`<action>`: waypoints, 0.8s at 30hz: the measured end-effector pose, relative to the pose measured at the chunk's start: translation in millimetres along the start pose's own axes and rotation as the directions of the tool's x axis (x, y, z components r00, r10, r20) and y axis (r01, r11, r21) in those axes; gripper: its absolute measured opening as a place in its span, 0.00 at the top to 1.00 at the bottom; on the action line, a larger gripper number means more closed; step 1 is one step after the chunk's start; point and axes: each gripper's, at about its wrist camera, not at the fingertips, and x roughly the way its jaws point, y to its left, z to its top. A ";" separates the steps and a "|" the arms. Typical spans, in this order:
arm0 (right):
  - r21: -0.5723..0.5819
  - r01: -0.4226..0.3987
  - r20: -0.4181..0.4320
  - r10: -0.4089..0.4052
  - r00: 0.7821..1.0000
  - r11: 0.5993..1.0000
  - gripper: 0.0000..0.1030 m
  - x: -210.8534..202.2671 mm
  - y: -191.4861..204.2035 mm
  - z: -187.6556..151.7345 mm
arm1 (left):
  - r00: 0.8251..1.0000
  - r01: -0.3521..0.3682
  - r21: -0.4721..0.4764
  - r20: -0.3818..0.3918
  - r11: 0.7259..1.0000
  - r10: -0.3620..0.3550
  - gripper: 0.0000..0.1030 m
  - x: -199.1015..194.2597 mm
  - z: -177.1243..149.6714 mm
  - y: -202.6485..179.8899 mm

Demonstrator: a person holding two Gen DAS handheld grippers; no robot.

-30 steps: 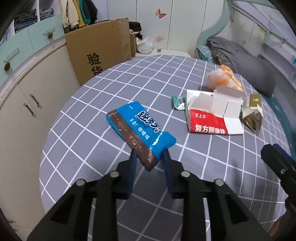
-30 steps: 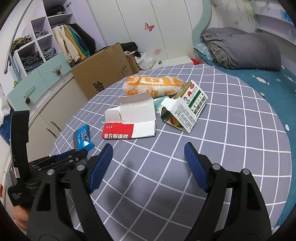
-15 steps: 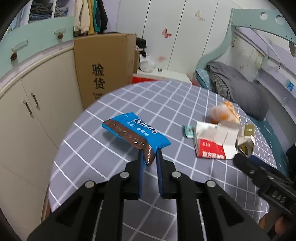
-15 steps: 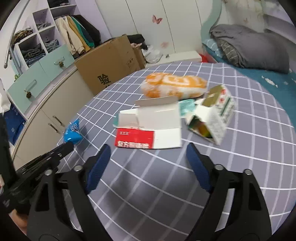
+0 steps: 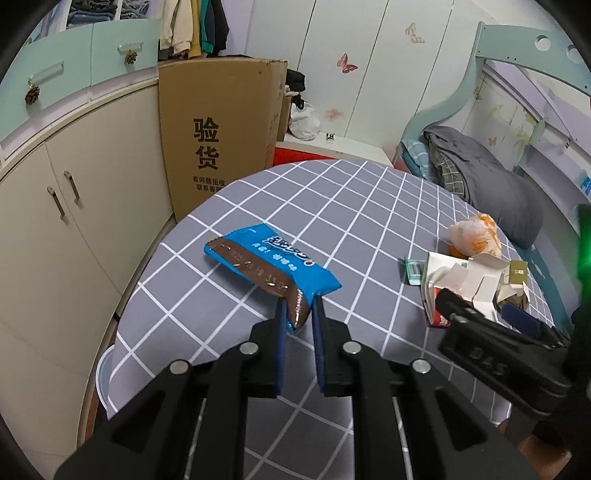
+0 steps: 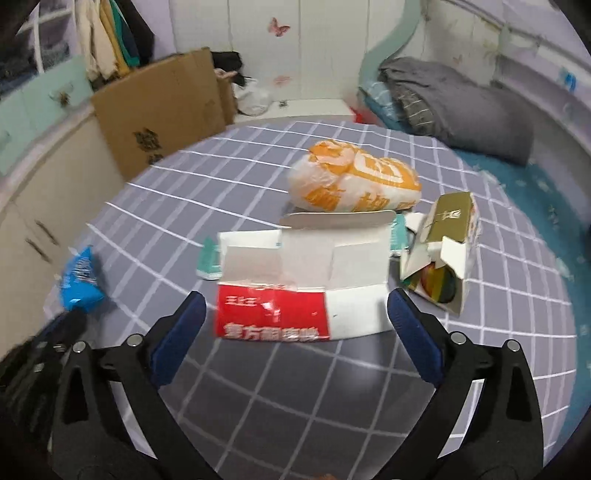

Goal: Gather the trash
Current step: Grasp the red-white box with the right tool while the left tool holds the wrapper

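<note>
Round counter (image 5: 369, 206) under grey checked cloth, cardboard box (image 5: 218, 136) and bed (image 5: 480, 173) behind; red-and-white carton (image 6: 303, 284) lying flapped open, contents unclear; left claw (image 5: 297, 314) clenched on blue snack wrapper (image 5: 269, 258); right claw (image 6: 295, 328) opening, astride the carton, not touching

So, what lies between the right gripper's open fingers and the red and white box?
Only bare checked cloth, seen in the right wrist view; right gripper is opening just short of the red and white box.

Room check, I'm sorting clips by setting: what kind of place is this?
Most likely a home bedroom: a bed with a grey blanket, wardrobe doors with butterfly stickers, and clothes hanging above cabinets.
</note>
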 end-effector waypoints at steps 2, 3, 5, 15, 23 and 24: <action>0.016 0.027 -0.007 -0.027 1.000 0.999 0.06 6.1 -3.0 -0.9 | 1.000 0.006 0.002 -0.006 1.000 -0.006 0.88 2.3 0.3 0.4; 0.041 0.015 -0.016 -0.014 1.000 0.999 0.06 8.7 -7.7 -0.7 | 1.000 0.010 0.001 -0.007 1.000 -0.010 0.88 3.0 -0.5 -0.3; 0.074 -0.011 -0.028 0.013 1.000 0.997 0.06 12.6 -14.4 0.0 | 1.000 0.015 0.004 -0.013 1.000 -0.015 0.88 5.7 -1.3 -2.8; 0.009 -0.054 -0.038 0.054 0.998 0.998 0.06 15.2 -7.0 0.3 | 0.999 0.025 -0.003 -0.028 1.000 -0.025 0.88 8.3 -2.4 -2.1; -0.003 -0.073 -0.013 0.073 0.997 0.997 0.34 8.0 -13.6 -1.1 | 0.999 0.033 -0.010 -0.024 0.999 -0.034 0.88 -0.8 -3.1 1.8; 0.002 -0.073 -0.009 0.073 0.997 0.997 0.51 6.5 -16.1 -1.6 | 0.999 0.035 -0.010 -0.023 0.999 -0.036 0.88 -2.5 -3.7 1.8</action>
